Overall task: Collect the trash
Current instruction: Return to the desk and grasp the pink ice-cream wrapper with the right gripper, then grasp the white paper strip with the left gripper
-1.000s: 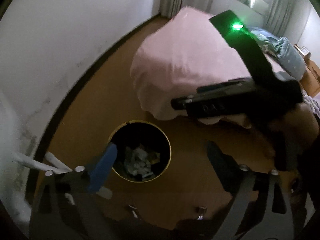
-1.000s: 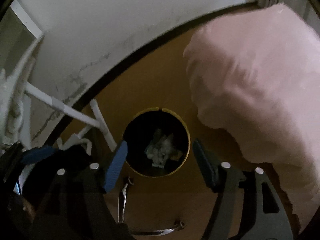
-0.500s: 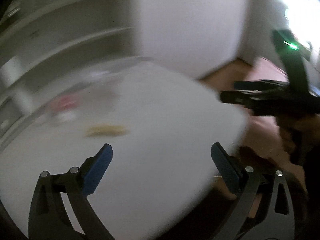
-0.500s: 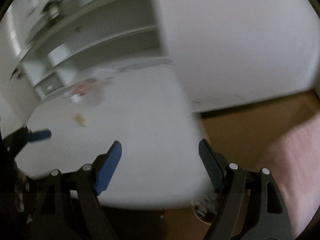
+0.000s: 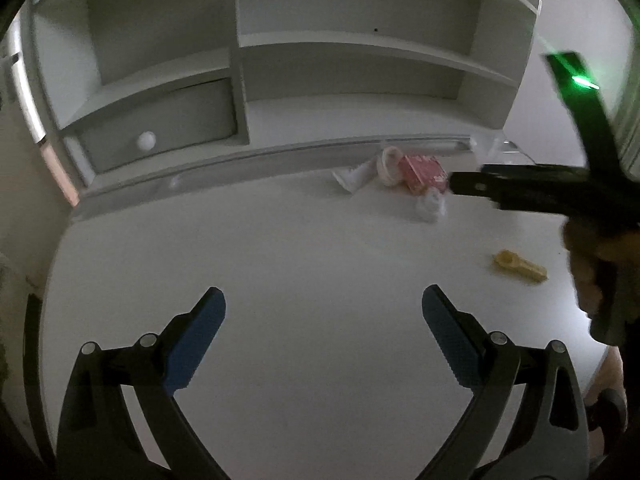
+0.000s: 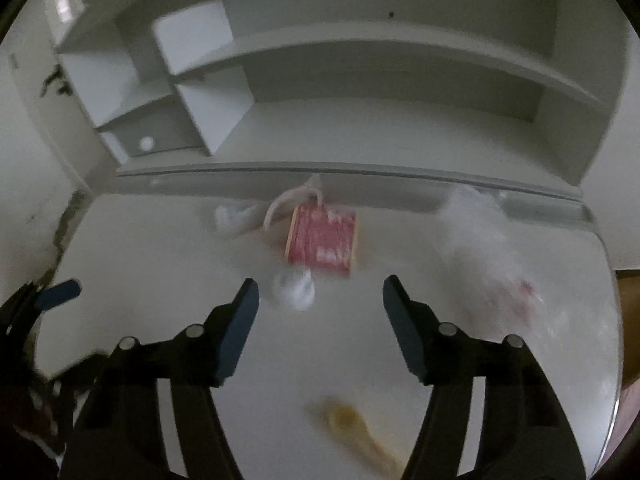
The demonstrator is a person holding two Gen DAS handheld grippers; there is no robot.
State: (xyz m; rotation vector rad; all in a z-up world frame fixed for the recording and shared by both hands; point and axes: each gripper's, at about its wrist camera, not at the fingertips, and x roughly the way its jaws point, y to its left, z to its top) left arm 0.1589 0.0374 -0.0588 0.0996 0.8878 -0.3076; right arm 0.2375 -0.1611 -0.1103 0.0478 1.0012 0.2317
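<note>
Tilted down over the white table [image 5: 304, 248], the left gripper [image 5: 323, 334] gapes empty. The right gripper [image 6: 320, 328], also angled down, is closing on nothing; a crumpled tissue [image 6: 294, 290] lies just ahead, the pink box [image 6: 322, 242] beyond, the yellow scrap [image 6: 352, 424] beneath.

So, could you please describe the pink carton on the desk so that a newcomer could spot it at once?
Look at the white desk under the shelf unit, near its back edge. Among the crumpled white tissues lies the pink carton, flat and boxy. It is the only pink, printed item in that cluster.
</note>
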